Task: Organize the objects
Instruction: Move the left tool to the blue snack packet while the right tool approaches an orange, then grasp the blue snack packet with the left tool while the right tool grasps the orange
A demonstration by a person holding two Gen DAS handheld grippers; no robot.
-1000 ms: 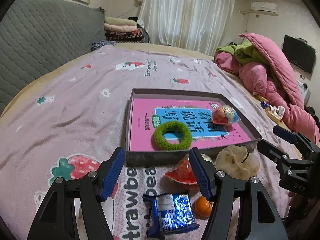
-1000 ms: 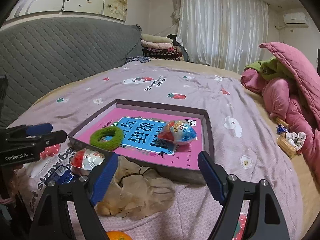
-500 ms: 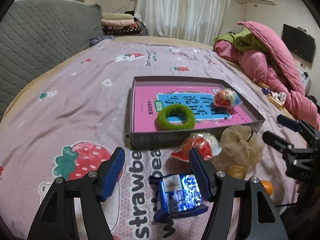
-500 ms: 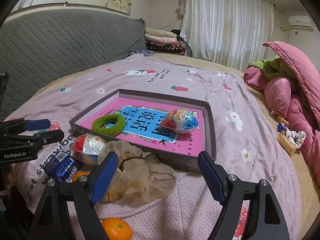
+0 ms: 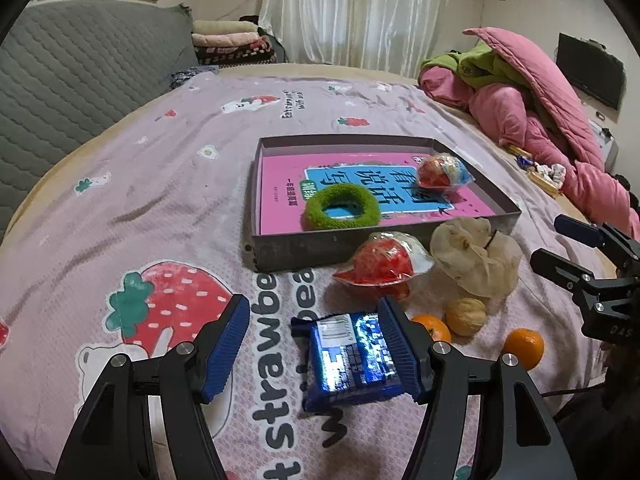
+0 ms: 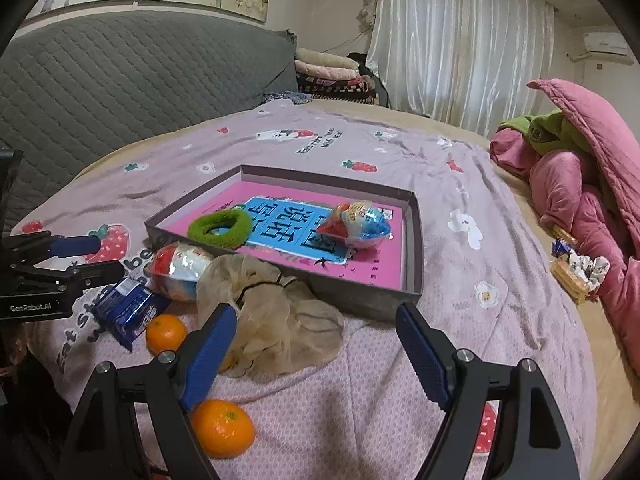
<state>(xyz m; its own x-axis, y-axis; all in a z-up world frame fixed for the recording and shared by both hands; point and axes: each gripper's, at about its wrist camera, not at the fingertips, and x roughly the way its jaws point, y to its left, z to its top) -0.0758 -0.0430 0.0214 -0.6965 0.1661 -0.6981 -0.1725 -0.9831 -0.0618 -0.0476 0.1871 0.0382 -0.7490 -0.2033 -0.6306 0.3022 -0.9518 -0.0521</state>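
My left gripper (image 5: 314, 318) hangs open low over the bedspread. A blue snack packet (image 5: 348, 364) lies flat under it, partly hidden by the right-hand finger, and the pads do not press it. Beyond it a red wrapped egg toy (image 5: 384, 260), a beige mesh bag (image 5: 476, 256), a walnut (image 5: 466, 316) and two oranges (image 5: 524, 348) lie in front of a grey shallow box (image 5: 304, 250). The box holds a pink book, a green fuzzy ring (image 5: 340, 210) and another wrapped egg toy (image 5: 444, 170). My right gripper (image 6: 316, 320) is open and empty beside the mesh bag (image 6: 280, 316), with an orange (image 6: 222, 426) under its left finger.
A heap of pink and green quilts (image 6: 580, 184) fills the bed's right side, with small snacks (image 6: 572, 268) beside it. A grey padded headboard (image 6: 120, 80) rises at the left. Bare strawberry-print bedspread (image 5: 140, 208) stretches left of the box.
The left gripper has drawn back and sideways; the blue packet now sits higher between its fingers, and the walnut and both oranges have come into sight. The right gripper has barely shifted.
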